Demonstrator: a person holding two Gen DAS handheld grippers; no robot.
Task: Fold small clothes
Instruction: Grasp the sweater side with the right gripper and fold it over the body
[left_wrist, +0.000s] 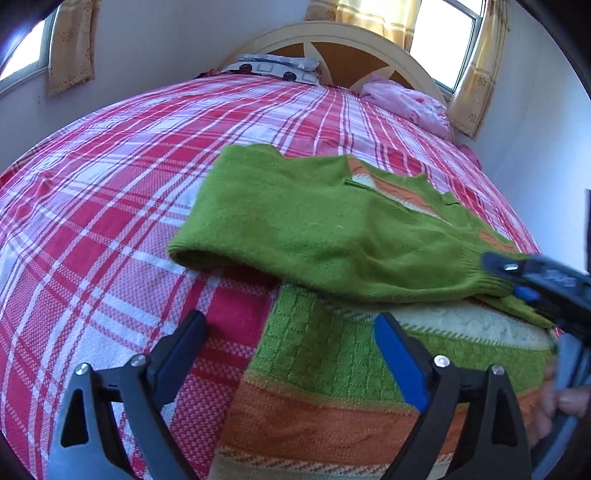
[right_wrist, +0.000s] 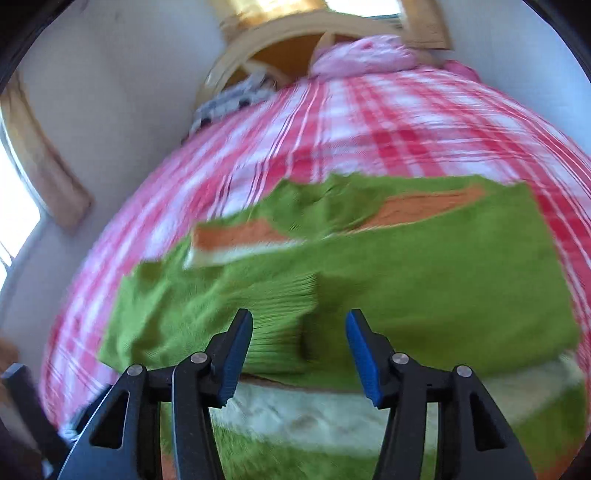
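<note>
Folding a little knit like this goes best when the whole thing is kept flat on the bed (left_wrist: 110, 206), so the plaid cover should be used as the pressing board. The green sweater (left_wrist: 295, 221) is spread across the near half of the bed, with one sleeve (left_wrist: 424, 266) already laid across the patterned body (left_wrist: 325, 369). That sleeve should be left square to the hem, not dragged crooked.

The ribbed cuff (right_wrist: 284, 306) sits just ahead of the right gripper (right_wrist: 299, 347), whose jaws are parted with nothing pinched between them, though the view is blurred. A clean let-go is wanted here so the cuff isn't tugged along.

The left gripper (left_wrist: 291, 350) is spread wide and empty over the body's left edge. Probably the hem or the other sleeve gets picked up next; a shallow pinch on the top layer only should be taken, or the bed cover could be snagged too.
</note>
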